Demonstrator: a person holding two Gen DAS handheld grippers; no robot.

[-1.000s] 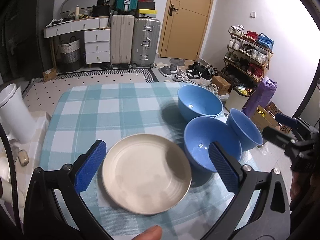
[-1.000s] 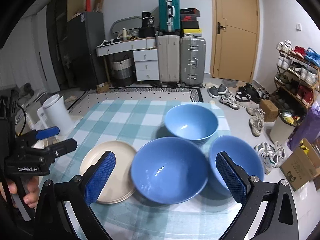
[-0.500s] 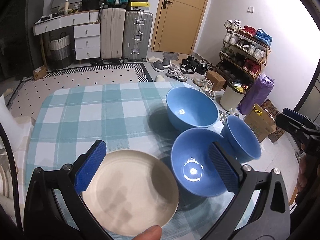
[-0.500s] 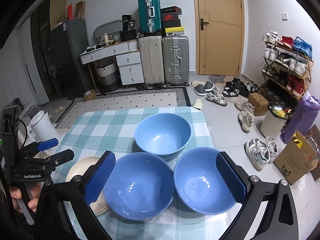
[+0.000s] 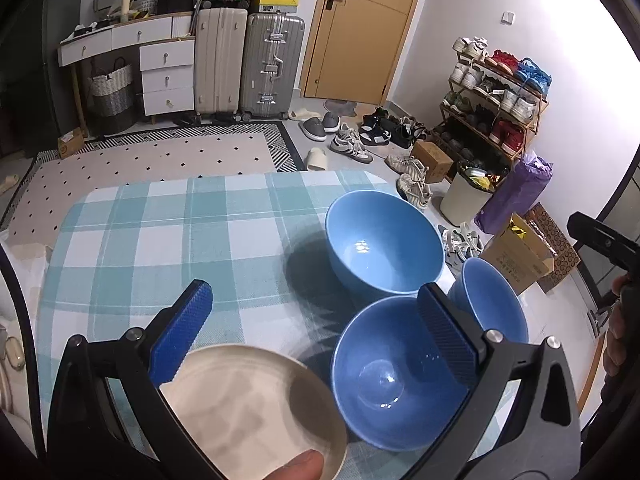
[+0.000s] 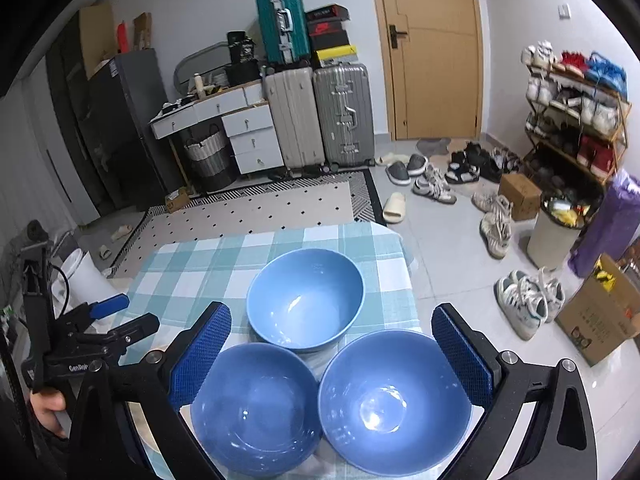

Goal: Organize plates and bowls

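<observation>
A cream plate (image 5: 248, 412) lies on the teal checked tablecloth (image 5: 180, 232), low in the left wrist view. My left gripper (image 5: 316, 320) hovers open above the plate's far edge, holding nothing. Three blue bowls cluster to the right: a far bowl (image 5: 384, 240), a near bowl (image 5: 392, 372) beside the plate, and a third (image 5: 492, 300) at the table's right edge. My right gripper (image 6: 332, 340) is open above the far bowl (image 6: 306, 300), the near left bowl (image 6: 256, 408) and the near right bowl (image 6: 392, 400). The left gripper (image 6: 124, 316) shows at the left there, and the plate is almost hidden.
The bowls sit close to the table's right edge (image 6: 404, 264). Beyond it are scattered shoes (image 6: 496, 224), a bin (image 6: 556, 228) and a cardboard box (image 6: 600, 316) on the floor. A white bin (image 6: 88, 280) stands left of the table. A fingertip (image 5: 296, 468) shows at the bottom.
Both grippers have drawn back toward the table's near side, so plate and bowls sit lower in view. The right gripper also shifted right, over the two near bowls. Nothing was grasped.
</observation>
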